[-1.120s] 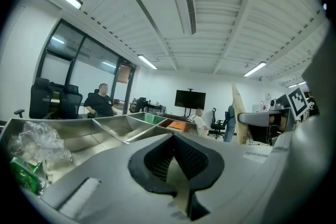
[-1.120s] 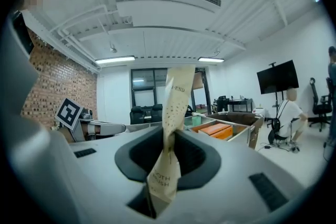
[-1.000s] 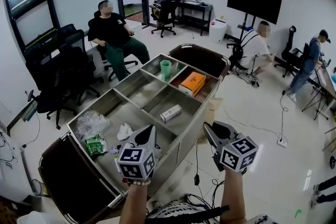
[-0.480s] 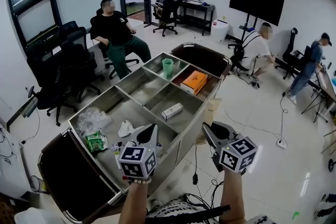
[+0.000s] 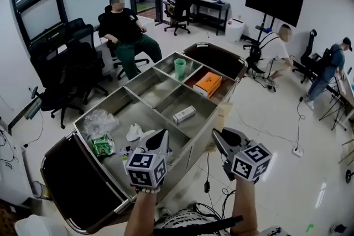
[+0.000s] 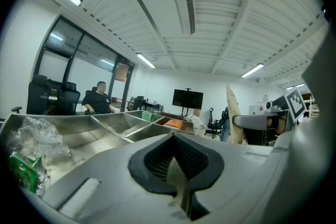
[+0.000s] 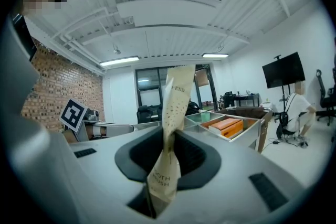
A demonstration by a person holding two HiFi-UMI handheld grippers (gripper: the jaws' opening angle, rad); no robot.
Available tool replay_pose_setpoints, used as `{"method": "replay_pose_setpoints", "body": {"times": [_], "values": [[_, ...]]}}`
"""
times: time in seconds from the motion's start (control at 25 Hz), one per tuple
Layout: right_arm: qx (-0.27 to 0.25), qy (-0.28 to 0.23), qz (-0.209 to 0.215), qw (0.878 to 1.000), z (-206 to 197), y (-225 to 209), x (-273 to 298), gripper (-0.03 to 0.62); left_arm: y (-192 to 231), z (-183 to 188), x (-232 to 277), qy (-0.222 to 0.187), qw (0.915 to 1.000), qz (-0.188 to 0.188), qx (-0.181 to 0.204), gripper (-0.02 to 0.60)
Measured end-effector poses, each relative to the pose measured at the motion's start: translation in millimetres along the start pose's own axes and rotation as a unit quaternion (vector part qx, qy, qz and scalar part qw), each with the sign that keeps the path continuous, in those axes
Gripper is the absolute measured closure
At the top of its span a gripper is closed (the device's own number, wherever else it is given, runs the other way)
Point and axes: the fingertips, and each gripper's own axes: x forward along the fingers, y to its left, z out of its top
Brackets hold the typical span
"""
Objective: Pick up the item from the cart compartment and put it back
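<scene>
My right gripper point(image 5: 219, 136) point(image 7: 167, 134) is shut on a tan paper toothbrush packet point(image 7: 176, 94). The packet sticks up past the jaws beside the cart's right wall point(image 5: 223, 117) and shows as a tall tan strip point(image 6: 231, 113) in the left gripper view. My left gripper point(image 5: 160, 136) point(image 6: 175, 139) hovers over the near compartment of the steel cart point(image 5: 145, 106), jaws together with nothing between them. Other compartments hold a small white box point(image 5: 183, 114), an orange box point(image 5: 208, 84) and a green cup point(image 5: 180, 67).
The near compartment holds a clear plastic bag point(image 5: 97, 121), a green packet point(image 5: 102, 146) and a crumpled white item point(image 5: 134, 132). Black bags hang at both cart ends point(image 5: 77, 179). A seated person point(image 5: 124, 30) is beyond the cart. Cables point(image 5: 213, 190) lie on the floor.
The head view has drifted a little. Both grippers keep their places and the packet stays in the right jaws.
</scene>
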Motion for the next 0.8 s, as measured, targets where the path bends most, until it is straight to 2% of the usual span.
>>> {"method": "replay_pose_setpoints", "body": {"times": [0.24, 0.8], "values": [[-0.003, 0.002, 0.004, 1.0, -1.0, -0.5, 5.3, 0.51, -0.1, -2.2, -1.3, 0.005, 1.0, 0.004, 0.003, 0.577], [-0.044, -0.011, 0.024, 0.999, 36.0, 3.6, 27.2, 0.511, 14.7, 11.2, -7.7, -0.001, 0.9996, 0.029, 0.007, 0.577]]}}
